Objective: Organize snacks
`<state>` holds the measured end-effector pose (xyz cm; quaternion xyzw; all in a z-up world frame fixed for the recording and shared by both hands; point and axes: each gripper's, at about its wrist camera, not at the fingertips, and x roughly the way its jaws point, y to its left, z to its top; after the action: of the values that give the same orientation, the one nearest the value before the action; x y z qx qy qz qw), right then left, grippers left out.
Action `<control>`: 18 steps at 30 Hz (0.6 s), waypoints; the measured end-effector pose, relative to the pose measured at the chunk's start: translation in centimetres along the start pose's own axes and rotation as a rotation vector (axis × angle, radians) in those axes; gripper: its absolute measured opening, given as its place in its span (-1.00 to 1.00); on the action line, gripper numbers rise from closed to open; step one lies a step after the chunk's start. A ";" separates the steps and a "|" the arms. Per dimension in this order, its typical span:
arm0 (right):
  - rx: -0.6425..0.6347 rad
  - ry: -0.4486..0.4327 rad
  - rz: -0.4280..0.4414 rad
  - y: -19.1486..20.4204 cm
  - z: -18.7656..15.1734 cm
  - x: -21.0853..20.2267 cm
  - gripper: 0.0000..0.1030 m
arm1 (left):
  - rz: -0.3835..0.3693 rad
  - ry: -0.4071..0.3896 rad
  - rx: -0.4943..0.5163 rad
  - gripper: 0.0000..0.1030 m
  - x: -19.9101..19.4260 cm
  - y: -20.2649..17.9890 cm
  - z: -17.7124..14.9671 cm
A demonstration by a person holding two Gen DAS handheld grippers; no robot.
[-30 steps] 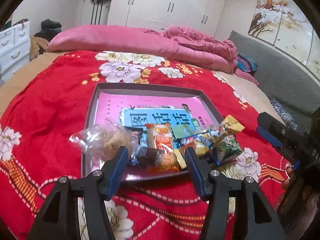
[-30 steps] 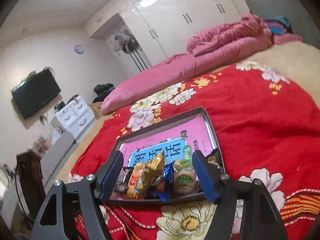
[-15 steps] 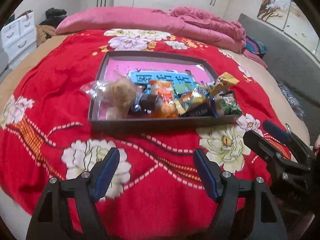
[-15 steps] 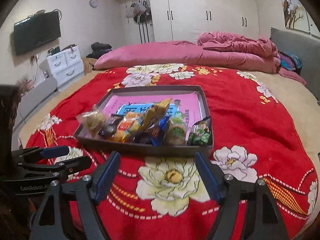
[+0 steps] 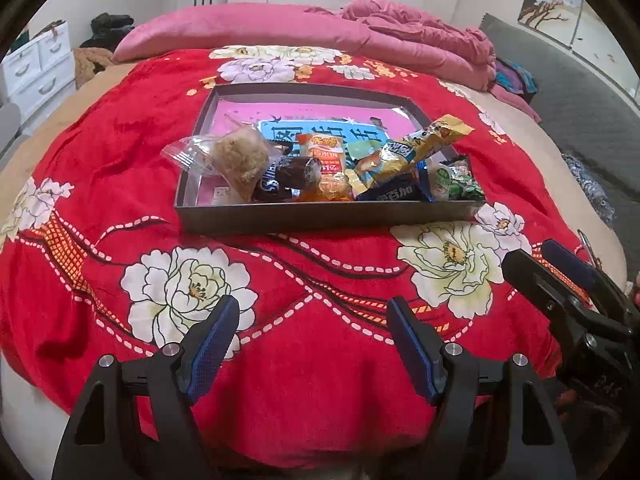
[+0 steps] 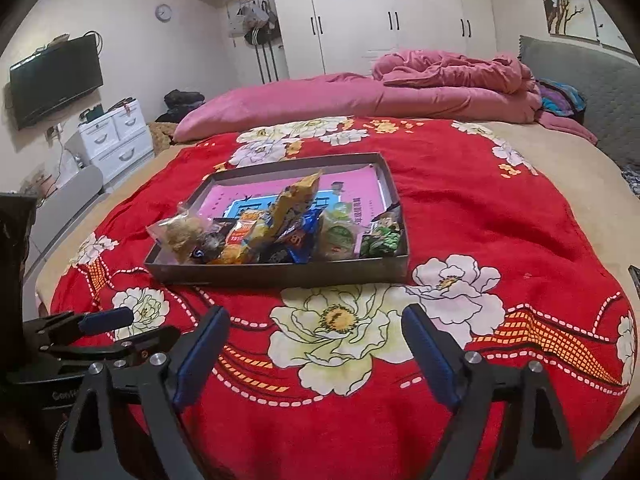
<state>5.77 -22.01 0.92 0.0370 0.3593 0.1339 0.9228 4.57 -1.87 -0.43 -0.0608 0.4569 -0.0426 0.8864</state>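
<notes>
Red blanket (image 5: 100, 168) carries the tray (image 5: 320, 216) with every snack (image 5: 324, 160) I see heaped at its near end, so gathering looks done, while my left gripper (image 5: 312, 344) gapes empty and my right gripper (image 6: 316, 352), well back, is opening on nothing.

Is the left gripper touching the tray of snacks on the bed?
Apart. In the left wrist view, a stretch of red blanket lies between the left gripper, empty, and the tray.
</notes>
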 end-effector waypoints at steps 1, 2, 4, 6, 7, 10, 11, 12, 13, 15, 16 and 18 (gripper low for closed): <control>0.003 0.000 -0.001 -0.1 0.0 0.0 0.70 | 0.002 -0.003 0.002 0.50 0.0 0.0 0.0; 0.004 0.002 -0.002 -0.1 0.0 0.1 0.70 | 0.003 -0.004 0.003 0.50 0.0 -0.1 0.0; 0.002 0.007 -0.005 -0.1 -0.1 0.1 0.70 | 0.002 -0.004 0.002 0.50 -0.1 -0.1 0.0; -0.005 0.008 -0.004 0.0 -0.1 0.1 0.70 | 0.006 -0.005 0.000 0.50 -0.1 0.0 0.0; -0.008 0.007 -0.005 0.0 -0.1 0.1 0.70 | 0.007 -0.005 0.000 0.50 -0.1 -0.1 0.0; -0.024 0.002 -0.007 0.3 -0.1 0.1 0.70 | 0.009 -0.006 0.001 0.50 -0.1 -0.1 -0.1; -0.028 0.000 -0.007 0.4 -0.1 0.1 0.70 | 0.011 -0.006 0.000 0.50 -0.1 -0.1 -0.1; -0.032 -0.003 -0.008 0.5 -0.1 0.0 0.70 | 0.012 -0.008 -0.001 0.50 -0.2 0.0 -0.1; -0.036 -0.005 -0.008 0.6 -0.1 0.0 0.71 | 0.013 -0.009 -0.002 0.50 -0.2 0.0 -0.1; -0.039 -0.008 -0.007 0.6 0.0 0.0 0.71 | 0.015 -0.012 -0.005 0.50 -0.2 0.1 -0.1; -0.040 -0.008 -0.005 0.7 0.0 0.0 0.71 | 0.015 -0.013 -0.007 0.50 -0.3 0.2 0.0; -0.040 -0.011 -0.002 0.7 0.1 0.0 0.71 | 0.015 -0.014 -0.008 0.50 -0.3 0.2 0.0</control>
<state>5.65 -21.38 1.11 0.0187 0.3516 0.1401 0.9254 4.39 -1.60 -0.19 -0.0611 0.4511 -0.0337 0.8897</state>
